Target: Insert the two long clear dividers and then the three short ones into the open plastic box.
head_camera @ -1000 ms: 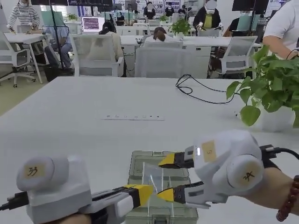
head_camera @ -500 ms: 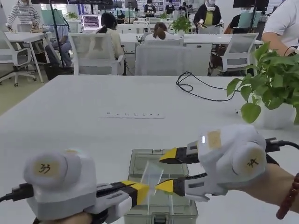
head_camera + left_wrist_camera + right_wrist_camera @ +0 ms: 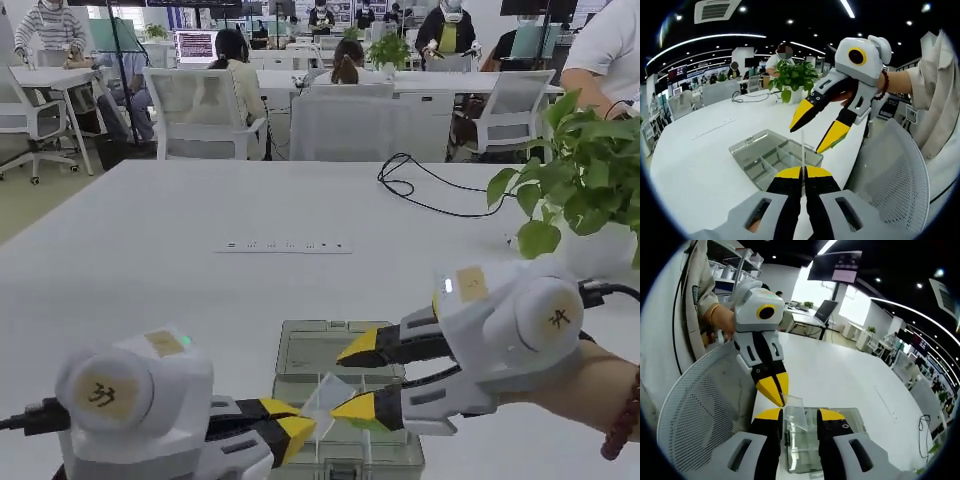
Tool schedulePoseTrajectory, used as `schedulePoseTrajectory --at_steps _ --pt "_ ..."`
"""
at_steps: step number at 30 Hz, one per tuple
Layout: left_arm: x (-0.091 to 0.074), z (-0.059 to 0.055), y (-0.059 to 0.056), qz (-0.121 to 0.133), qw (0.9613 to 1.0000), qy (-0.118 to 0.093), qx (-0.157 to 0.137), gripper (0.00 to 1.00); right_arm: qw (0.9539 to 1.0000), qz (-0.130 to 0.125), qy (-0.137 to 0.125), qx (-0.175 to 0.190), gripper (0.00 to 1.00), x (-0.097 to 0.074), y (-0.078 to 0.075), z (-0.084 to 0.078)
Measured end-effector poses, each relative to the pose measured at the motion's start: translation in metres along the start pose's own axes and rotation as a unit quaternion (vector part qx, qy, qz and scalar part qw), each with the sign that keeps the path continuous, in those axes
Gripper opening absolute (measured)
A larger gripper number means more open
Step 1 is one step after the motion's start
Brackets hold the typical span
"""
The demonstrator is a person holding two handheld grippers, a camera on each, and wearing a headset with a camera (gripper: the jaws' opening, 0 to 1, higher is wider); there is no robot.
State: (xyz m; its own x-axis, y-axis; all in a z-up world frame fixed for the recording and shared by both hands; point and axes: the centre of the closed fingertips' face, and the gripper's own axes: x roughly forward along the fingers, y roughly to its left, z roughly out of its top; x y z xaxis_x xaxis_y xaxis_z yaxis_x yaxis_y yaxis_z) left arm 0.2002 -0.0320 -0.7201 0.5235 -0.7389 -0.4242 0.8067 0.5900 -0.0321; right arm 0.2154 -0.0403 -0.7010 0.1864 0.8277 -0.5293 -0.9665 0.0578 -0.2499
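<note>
Your left claw (image 3: 285, 425) is pinched shut on a thin clear plastic divider (image 3: 325, 398), bottom centre over the open clear plastic box (image 3: 300, 345). Your right claw (image 3: 352, 378) gapes around it. Box looks partly partitioned already, but this piece isn't seated yet.

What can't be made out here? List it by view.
Head view: near half of the box, covered by the left claw and right claw, then cut by the bottom edge.
Left gripper view: the clear divider stands edge-on, so long or short cannot be told.
Right gripper view: how many dividers already sit in the box; clear on clear, behind the held one.
Head view: whether the right claw touches the divider; they overlap.
</note>
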Motion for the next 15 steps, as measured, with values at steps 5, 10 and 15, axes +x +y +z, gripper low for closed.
schedulePoseTrajectory --at_steps 5,10,15 --pt "-0.001 -0.002 -0.008 -0.024 0.9993 0.006 0.027 0.00 0.9994 0.036 0.004 0.003 0.27 0.001 0.011 -0.003" --pt "-0.003 -0.003 -0.021 -0.054 0.9968 0.008 0.059 0.00 0.9970 0.077 0.009 0.003 0.25 0.002 0.026 -0.007" --pt "-0.004 -0.003 -0.031 -0.077 0.9942 0.006 0.075 0.00 0.9953 0.097 0.006 0.009 0.21 0.000 0.035 -0.010"
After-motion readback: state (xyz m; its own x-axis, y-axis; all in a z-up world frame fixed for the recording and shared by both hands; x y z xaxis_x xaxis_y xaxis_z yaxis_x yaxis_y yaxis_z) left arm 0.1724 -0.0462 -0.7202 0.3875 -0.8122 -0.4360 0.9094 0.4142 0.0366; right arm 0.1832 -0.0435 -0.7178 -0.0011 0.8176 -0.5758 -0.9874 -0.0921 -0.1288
